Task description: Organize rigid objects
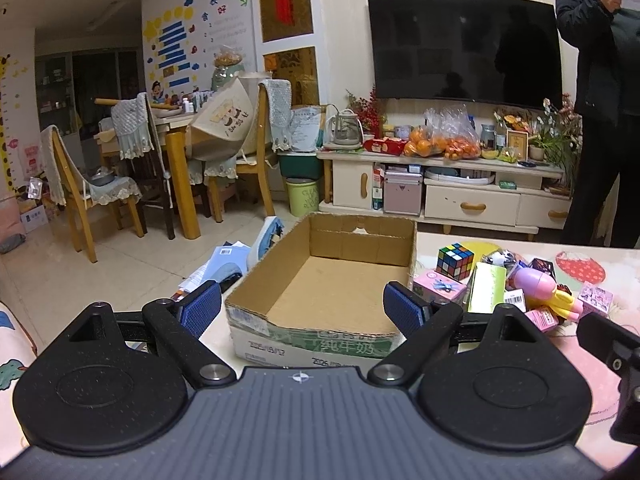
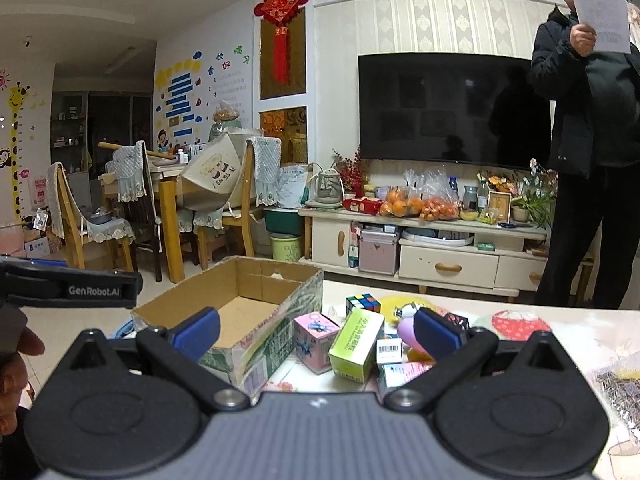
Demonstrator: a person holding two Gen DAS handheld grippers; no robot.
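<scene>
We are holding the left gripper [image 1: 302,312] with its jaws spread wide and gripping nothing, facing the empty cardboard box [image 1: 340,280] on the table [image 1: 600,360]. Our right gripper [image 2: 316,330] is likewise gaping wide and carrying nothing, pointing at the pile just beside the box: a Rubik's cube [image 2: 362,303], a pink box [image 2: 316,340], a green carton [image 2: 356,344] and what may be a purple egg-shaped toy [image 2: 410,334], partly hidden. A person [image 2: 588,140] is standing by the television [image 2: 444,108], holding a paper [image 2: 598,12].
</scene>
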